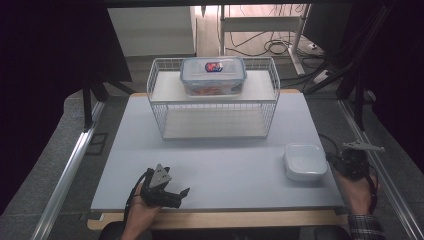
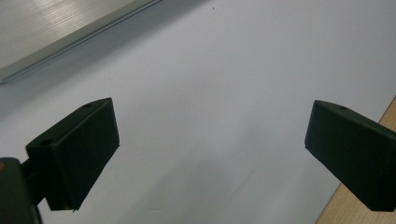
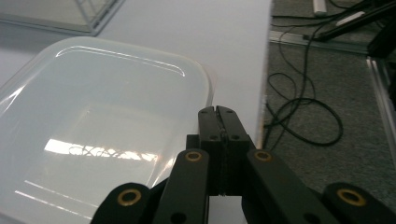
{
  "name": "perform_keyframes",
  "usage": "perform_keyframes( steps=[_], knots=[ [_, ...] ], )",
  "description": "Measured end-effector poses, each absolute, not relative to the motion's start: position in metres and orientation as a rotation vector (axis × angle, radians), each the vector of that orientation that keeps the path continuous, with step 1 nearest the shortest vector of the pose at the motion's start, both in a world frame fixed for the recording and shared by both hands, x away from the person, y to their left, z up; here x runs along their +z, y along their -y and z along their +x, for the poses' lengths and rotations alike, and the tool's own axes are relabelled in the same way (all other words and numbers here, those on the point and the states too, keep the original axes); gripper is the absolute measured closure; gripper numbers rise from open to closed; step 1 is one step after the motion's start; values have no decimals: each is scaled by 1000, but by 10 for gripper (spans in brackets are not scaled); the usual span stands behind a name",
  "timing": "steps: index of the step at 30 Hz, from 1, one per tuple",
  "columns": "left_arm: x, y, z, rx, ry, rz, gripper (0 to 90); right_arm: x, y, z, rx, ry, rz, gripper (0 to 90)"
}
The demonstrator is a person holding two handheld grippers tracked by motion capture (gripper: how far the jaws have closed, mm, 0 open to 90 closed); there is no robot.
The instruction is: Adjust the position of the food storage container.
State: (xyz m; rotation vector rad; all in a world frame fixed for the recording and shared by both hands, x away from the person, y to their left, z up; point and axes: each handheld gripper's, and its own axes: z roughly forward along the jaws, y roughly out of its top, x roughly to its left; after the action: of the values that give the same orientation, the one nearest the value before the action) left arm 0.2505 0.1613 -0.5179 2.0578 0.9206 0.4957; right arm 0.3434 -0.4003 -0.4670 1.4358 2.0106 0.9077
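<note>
So the landmark here is the white wire rack (image 1: pixel 214 100) sitting at the far middle of the tabletop (image 1: pixel 220 165). On its top shelf there's a clear lock-lid food container (image 1: pixel 213 75) with a blue-rimmed lid and a red-and-blue sticker on top; there's something printed on it, but it's too small to read. I can't make out any other writing or branding either.

The thing actually being worked on is the white square plastic container (image 1: pixel 305 161). It sits on the tabletop in front of the rack and off to its right, close to the tabletop's right edge. The right gripper (image 1: pixel 334 161) is right up against that container's right side, with its fingers pressed fully together. In the right gripper view the closed fingers (image 3: pixel 218 122) sit just at the rim of the container's corner. With nothing clamped between them, my guess is it's lined up to nudge or push the container rather than pick it up. I can't tell if there's real contact yet.

The left gripper (image 1: pixel 172 192) is parked in front of the rack and a bit to its left, near the front edge of the tabletop. Its fingers (image 2: pixel 81 154) are spread wide apart over bare tabletop, holding nothing. It looks like it's just waiting out of the way so the other hand has room.
</note>
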Motion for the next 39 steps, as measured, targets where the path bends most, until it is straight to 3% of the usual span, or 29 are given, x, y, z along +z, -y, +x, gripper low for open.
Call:
perform_keyframes(
  steps=[39],
  knots=[
    [-519, -159, 251, 500, -917, 2072, 29, -473, 294, 351, 1049, -2281, 1243, 895]
  ],
)
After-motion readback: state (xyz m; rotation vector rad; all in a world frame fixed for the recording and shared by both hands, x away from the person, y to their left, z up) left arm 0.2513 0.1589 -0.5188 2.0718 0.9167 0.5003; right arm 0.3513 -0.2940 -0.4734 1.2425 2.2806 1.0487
